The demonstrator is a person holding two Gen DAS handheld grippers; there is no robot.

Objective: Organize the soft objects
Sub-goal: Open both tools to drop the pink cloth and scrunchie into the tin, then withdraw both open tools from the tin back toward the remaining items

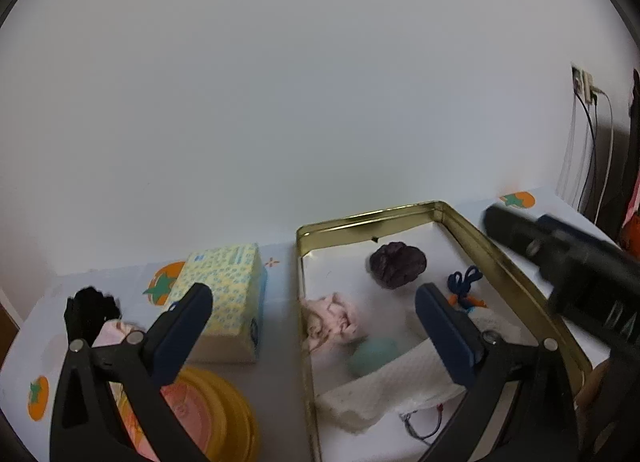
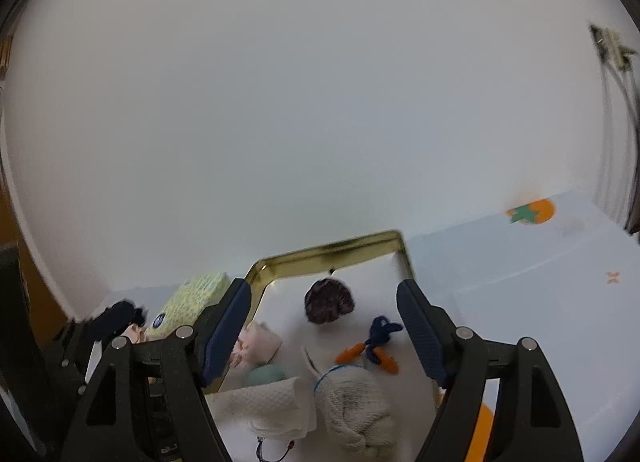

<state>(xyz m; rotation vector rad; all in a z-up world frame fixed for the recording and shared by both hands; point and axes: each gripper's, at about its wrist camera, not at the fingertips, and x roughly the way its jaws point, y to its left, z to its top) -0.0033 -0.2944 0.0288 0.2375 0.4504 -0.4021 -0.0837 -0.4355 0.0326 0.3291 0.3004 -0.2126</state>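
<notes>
A gold-rimmed tin tray (image 1: 460, 218) holds the soft things: a dark purple crumpled ball (image 1: 397, 264) toward its far end, a pink crumpled cloth (image 1: 332, 320) against its left wall, a teal soft ball (image 1: 374, 354) nearer, a white textured cloth (image 1: 396, 386) draped across the near part, and a blue cord with orange ends (image 1: 464, 286) on the right. The left gripper (image 1: 314, 328) hovers with its jaws wide apart and nothing between them; the pink cloth and teal ball lie just ahead between its fingers, and the tray's left wall runs between them too. To the left of its left finger sit a yellow patterned tissue box (image 1: 224, 294), a yellow plate (image 1: 224, 418) and a black fuzzy item (image 1: 94, 308). The right gripper (image 2: 324, 336) is likewise spread wide and empty, above the tray's near end, with a cream knitted item (image 2: 354, 402) just below between its fingers and the purple ball straight ahead. A tablecloth with orange fruit prints (image 2: 532, 212) lies underneath.
</notes>
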